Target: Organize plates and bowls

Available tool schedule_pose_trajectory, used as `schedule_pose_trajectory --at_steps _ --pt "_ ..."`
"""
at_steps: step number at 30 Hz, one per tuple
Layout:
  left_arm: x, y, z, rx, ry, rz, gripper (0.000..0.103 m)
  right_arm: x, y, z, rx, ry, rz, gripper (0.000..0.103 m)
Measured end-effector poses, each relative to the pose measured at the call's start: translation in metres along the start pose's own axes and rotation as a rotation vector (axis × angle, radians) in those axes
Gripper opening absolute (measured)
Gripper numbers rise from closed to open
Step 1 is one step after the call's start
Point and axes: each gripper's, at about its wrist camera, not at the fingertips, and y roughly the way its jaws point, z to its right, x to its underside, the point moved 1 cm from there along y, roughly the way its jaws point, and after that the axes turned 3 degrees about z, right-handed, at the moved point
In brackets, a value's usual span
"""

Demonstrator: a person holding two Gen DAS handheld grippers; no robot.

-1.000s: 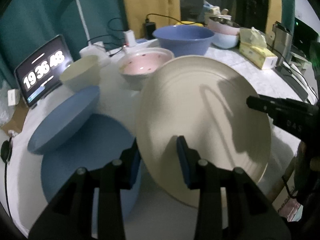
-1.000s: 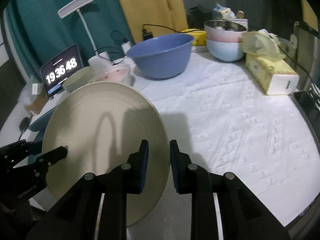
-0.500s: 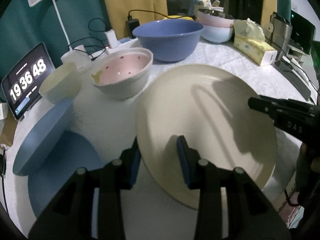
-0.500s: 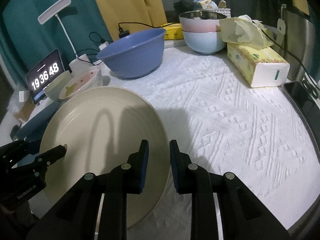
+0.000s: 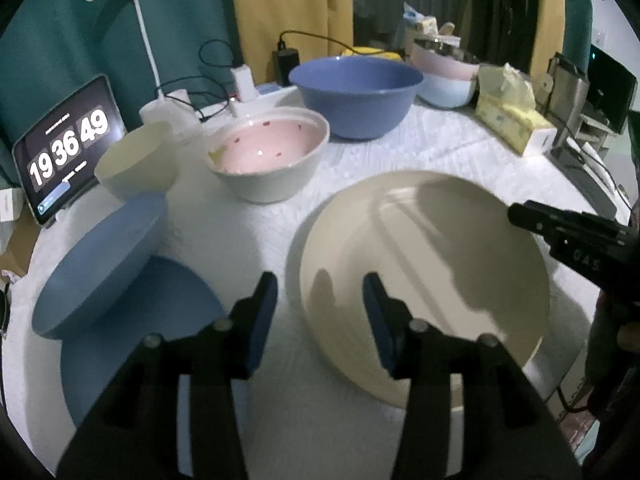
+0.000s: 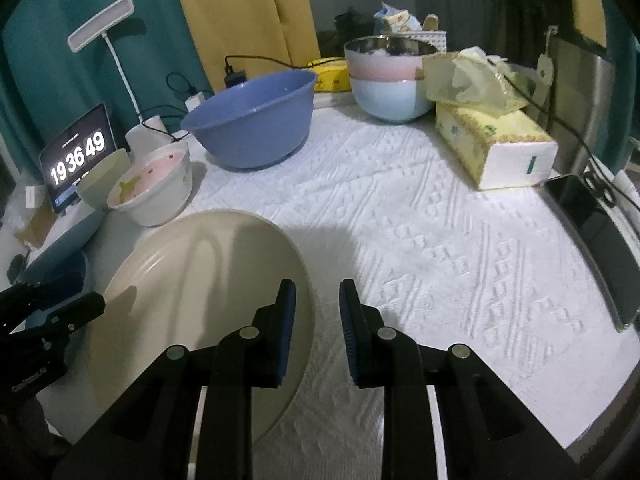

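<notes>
Two grippers sit at the cream plate [image 5: 424, 276] on the white table [image 6: 440, 240]. The left gripper [image 5: 320, 320] has just been opening, its fingers spread off the rim. The right gripper [image 6: 317, 328] stays narrow with the rim between its fingers, so the plate looks set down.

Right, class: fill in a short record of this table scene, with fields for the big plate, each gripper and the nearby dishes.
Cream plate: down at the white cloth, flanked by both grippers.
Left gripper: open, jaws have just been opening, plate rim between them.
Right gripper: straddles the opposite rim; grip unclear.
Bowls behind: pink-lined bowl, large blue bowl, both upright.
Blue plates: beside the cream plate, one tilted over the other.
</notes>
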Motion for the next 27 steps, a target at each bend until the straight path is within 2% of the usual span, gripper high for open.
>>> schedule_pose_trajectory --at_steps 10,11,12,14,18,24,27 --pt "0.003 -0.029 -0.022 0.030 -0.054 0.059 0.049 -0.006 -0.022 -0.034 -0.028 -0.052 0.037 0.025" --pt "0.004 -0.032 -0.027 0.037 -0.066 0.071 0.059 -0.007 -0.024 -0.039 -0.031 -0.056 0.043 0.025" --pt "0.004 -0.036 -0.031 0.047 -0.081 0.081 0.073 -0.008 -0.027 -0.043 -0.033 -0.060 0.048 0.025" --pt "0.006 -0.040 -0.039 0.068 -0.103 0.087 0.080 -0.009 -0.031 -0.053 -0.040 -0.072 0.059 0.025" --pt "0.011 -0.049 -0.054 0.040 -0.134 0.110 0.080 -0.011 -0.039 -0.069 -0.050 -0.100 0.074 0.025" --pt "0.019 -0.063 -0.076 0.041 -0.162 0.145 0.080 -0.012 -0.049 -0.092 -0.066 -0.134 0.095 0.027" --pt "0.021 -0.068 -0.086 0.045 -0.151 0.112 0.080 -0.012 -0.052 -0.102 -0.085 -0.159 0.104 0.027"
